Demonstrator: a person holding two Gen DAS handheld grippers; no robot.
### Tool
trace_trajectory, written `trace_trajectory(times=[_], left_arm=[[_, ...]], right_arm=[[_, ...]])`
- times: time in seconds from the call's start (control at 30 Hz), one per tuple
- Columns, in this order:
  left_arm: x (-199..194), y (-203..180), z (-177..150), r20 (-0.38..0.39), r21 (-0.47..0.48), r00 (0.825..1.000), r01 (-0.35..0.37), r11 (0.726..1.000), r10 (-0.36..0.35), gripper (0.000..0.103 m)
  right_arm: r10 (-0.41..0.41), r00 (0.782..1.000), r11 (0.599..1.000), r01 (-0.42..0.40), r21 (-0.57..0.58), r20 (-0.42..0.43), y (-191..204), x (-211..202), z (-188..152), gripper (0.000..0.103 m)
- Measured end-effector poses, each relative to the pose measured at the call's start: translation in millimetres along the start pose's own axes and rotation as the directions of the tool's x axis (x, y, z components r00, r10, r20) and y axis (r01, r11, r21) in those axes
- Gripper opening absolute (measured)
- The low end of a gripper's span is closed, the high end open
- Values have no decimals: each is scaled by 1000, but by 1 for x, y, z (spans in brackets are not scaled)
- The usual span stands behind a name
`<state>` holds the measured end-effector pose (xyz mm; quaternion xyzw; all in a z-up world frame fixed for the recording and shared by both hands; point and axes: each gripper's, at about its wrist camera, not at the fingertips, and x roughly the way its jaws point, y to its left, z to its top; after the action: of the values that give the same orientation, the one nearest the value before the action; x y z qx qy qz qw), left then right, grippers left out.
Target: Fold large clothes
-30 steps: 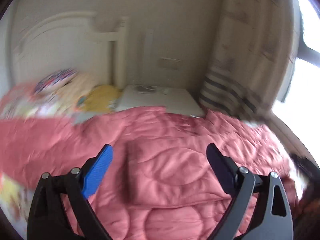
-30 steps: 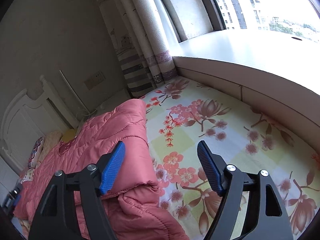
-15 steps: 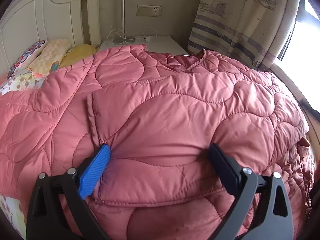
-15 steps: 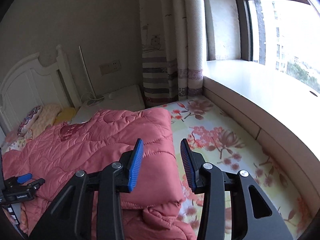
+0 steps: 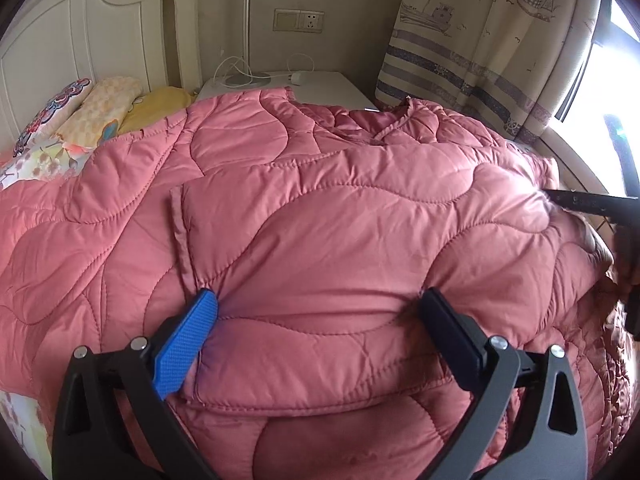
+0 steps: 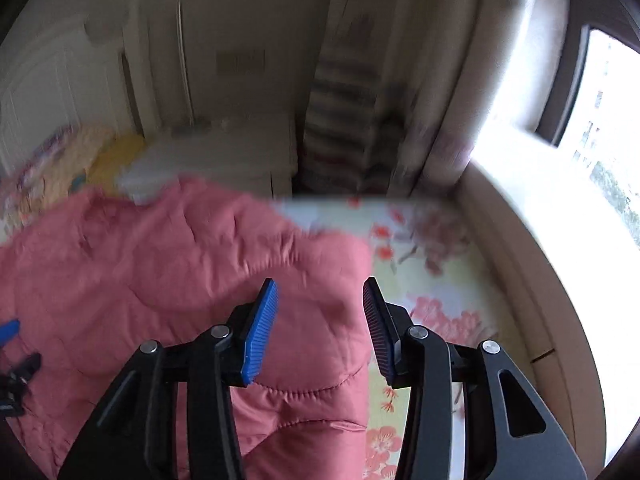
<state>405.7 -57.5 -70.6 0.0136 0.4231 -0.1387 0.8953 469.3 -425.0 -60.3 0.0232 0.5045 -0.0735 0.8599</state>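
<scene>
A large pink quilted coat (image 5: 320, 220) lies spread on the bed and fills the left wrist view. My left gripper (image 5: 320, 320) is open wide, with its fingers pressed against a folded flap of the coat near the pocket seam. The coat also shows in the right wrist view (image 6: 160, 280), blurred. My right gripper (image 6: 320, 312) is open to a medium gap, its fingers on either side of the coat's right edge fold. The right gripper's black frame (image 5: 600, 204) shows at the right edge of the left wrist view.
A floral bed sheet (image 6: 440, 300) lies to the right of the coat. Pillows (image 5: 80, 112) and a white headboard (image 5: 100, 32) stand at the far left. A white nightstand (image 5: 288, 84) with cables, a striped curtain (image 5: 460, 60) and a window ledge (image 6: 540, 220) lie beyond.
My left gripper has come down from above onto the coat and stays open. My right gripper has narrowed from wide open and swung over the coat's right edge.
</scene>
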Motion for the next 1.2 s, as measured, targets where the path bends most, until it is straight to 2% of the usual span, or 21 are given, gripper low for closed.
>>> trace_trajectory(times=[0.07, 0.17, 0.23, 0.27, 0.33, 0.37, 0.4, 0.47, 0.5, 0.6, 0.63, 0.7, 0.77, 0.83, 0.9, 0.93, 1.0, 1.07, 1.1, 1.13, 1.2], left_arm=[[0, 0, 0, -1, 1, 1000, -7, 1000, 7, 101], [1, -1, 0, -3, 6, 1000, -19, 1000, 19, 101], [1, -1, 0, -3, 3, 1000, -15, 1000, 15, 101], [1, -1, 1, -3, 1, 1000, -13, 1000, 13, 101], [0, -1, 1, -2, -2, 1000, -7, 1000, 7, 101], [0, -1, 1, -1, -6, 1000, -3, 1000, 3, 101], [0, 0, 1, -1, -8, 1000, -1, 1000, 1, 101], [0, 1, 1, 0, -11, 1000, 2, 1000, -2, 101], [0, 2, 1, 0, -11, 1000, 3, 1000, -3, 101], [0, 2, 1, 0, -11, 1000, 2, 1000, -2, 101], [0, 2, 1, 0, -12, 1000, 3, 1000, -3, 101], [-1, 2, 1, 1, -12, 1000, 3, 1000, -3, 101], [-2, 3, 0, 8, -16, 1000, 4, 1000, -4, 101], [-9, 8, 0, 36, -37, 999, 16, 999, -15, 101], [-32, 26, -5, 102, -101, 995, 13, 995, -2, 100], [-48, 42, -9, 144, -157, 989, 5, 988, 18, 99], [-97, 93, -24, 273, -327, 961, 55, 943, 39, 100], [-141, 151, -48, 397, -497, 913, 127, 858, 95, 100], [-163, 188, -66, 431, -600, 888, 151, 786, 159, 100], [-179, 225, -83, 424, -690, 876, 147, 709, 230, 100], [-200, 282, -109, 368, -809, 856, 101, 579, 364, 99]], right_arm=[[-15, 999, 999, 14, 30, 45, -4, -5, 3, 42], [36, 988, 990, -55, 130, 150, -16, -28, 13, 42], [-9, 976, 988, -25, 151, 219, -20, -32, 23, 42], [-24, 979, 990, -4, 139, 204, -20, -26, 27, 43], [-15, 999, 997, 11, 79, 47, -16, 14, 32, 44], [-15, 1000, 998, 16, 67, -4, -17, 28, 31, 50], [-14, 1000, 996, 14, 93, 4, -21, 28, 32, 58], [9, 1000, 980, -14, 199, 25, -33, 13, 27, 59], [13, 997, 974, -30, 225, 75, -32, -5, 20, 59], [64, 969, 987, -97, 126, 239, 2, -60, -18, 63], [98, 962, 990, -120, 76, 253, 20, -75, -37, 64], [145, 954, 989, -147, -12, 261, 51, -91, -71, 74], [112, 959, 992, -93, -87, 259, 77, -89, -92, 80], [29, 973, 992, 1, -129, 229, 95, -68, -102, 80], [3, 982, 990, 23, -136, 188, 101, -50, -102, 83], [-1, 979, 991, 28, -128, 206, 99, -54, -101, 84], [-13, 975, 991, 42, -127, 222, 97, -58, -104, 86], [-10, 974, 990, 42, -136, 227, 99, -59, -109, 86], [-10, 971, 990, 44, -137, 238, 99, -61, -111, 86], [-12, 970, 989, 47, -141, 243, 101, -62, -111, 86], [-17, 971, 988, 52, -144, 237, 103, -61, -111, 86]])
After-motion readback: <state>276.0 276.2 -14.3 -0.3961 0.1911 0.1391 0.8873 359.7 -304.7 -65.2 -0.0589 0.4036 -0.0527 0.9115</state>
